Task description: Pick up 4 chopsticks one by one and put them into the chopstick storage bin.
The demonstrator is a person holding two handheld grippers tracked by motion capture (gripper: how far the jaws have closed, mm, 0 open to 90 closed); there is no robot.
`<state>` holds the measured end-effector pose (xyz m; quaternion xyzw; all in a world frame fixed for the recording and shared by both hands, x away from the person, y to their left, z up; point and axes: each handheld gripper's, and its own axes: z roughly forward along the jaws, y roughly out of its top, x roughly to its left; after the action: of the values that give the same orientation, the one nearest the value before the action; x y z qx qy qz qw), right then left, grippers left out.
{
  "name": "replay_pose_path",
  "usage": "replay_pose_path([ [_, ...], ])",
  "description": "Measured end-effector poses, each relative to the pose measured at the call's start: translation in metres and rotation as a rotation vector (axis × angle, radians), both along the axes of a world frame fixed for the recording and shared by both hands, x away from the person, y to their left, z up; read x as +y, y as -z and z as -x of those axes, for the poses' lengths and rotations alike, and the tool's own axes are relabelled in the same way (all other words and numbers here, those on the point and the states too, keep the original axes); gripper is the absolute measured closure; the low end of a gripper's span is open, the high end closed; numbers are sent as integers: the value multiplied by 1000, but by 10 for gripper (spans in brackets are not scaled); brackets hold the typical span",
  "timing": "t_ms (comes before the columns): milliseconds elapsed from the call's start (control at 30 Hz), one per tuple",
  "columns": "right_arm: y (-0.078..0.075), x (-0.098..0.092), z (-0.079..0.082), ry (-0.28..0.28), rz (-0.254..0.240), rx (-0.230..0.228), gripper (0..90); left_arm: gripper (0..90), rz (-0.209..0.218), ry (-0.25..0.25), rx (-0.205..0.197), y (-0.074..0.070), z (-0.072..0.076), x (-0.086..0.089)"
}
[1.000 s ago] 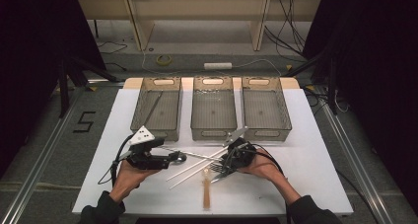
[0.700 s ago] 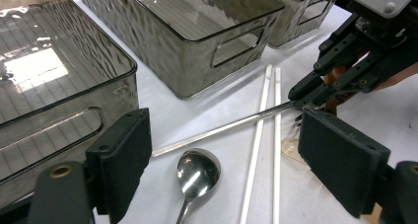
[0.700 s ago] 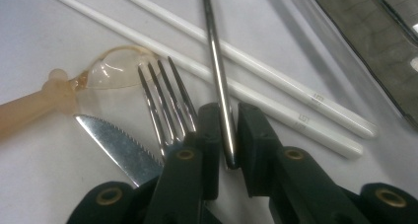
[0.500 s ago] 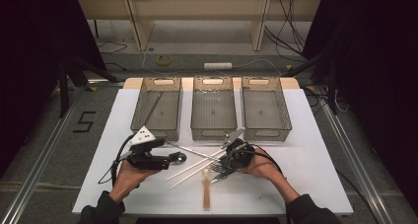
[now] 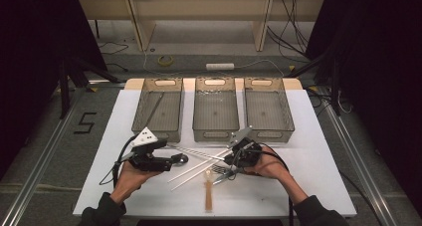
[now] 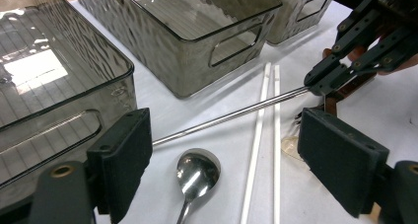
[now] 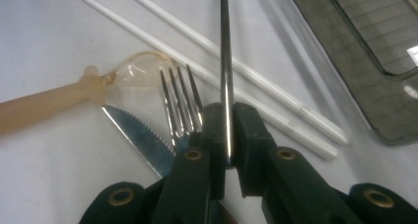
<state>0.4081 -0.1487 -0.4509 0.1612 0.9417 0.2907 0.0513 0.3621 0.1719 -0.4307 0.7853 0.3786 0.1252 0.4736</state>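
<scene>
The right gripper has just closed its jaws on one end of a metal rod, which lies on the table between the two grippers, in front of the bins. The grip is very near the tip, so I think the rod should be lifted slowly and kept level, otherwise it can swing or slip out. The left gripper stands wide open and holds nothing; a spoon lies between its jaws. Under the rod are two white sticks, and a fork, a knife and a beige spoon lie just beside the right gripper. Three bins stand behind; the left one already holds a long thin thing.
</scene>
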Motion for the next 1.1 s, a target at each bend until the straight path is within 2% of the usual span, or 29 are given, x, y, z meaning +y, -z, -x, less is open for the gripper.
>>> replay_pose_path([
  [133, -8, -1, 3, -5, -11, -1, 847, 207, -2, 7, -3, -1, -1, 0],
  [333, -16, 0, 9, -32, -24, -11, 847, 207, -29, 39, -14, -3, -3, -5],
  [667, -30, 3, 19, -84, -45, -18, 848, 211, -160, 151, -21, -3, -4, -26],
  [733, -31, 3, 19, -87, -50, -15, 848, 210, -171, 171, -13, -2, -4, -29],
  [900, -35, 4, 23, -110, -49, -16, 848, 215, -219, 196, -6, 0, -7, -34],
  [1100, -43, 7, 28, -134, -62, -20, 848, 266, -311, 245, -12, 0, -5, -44],
])
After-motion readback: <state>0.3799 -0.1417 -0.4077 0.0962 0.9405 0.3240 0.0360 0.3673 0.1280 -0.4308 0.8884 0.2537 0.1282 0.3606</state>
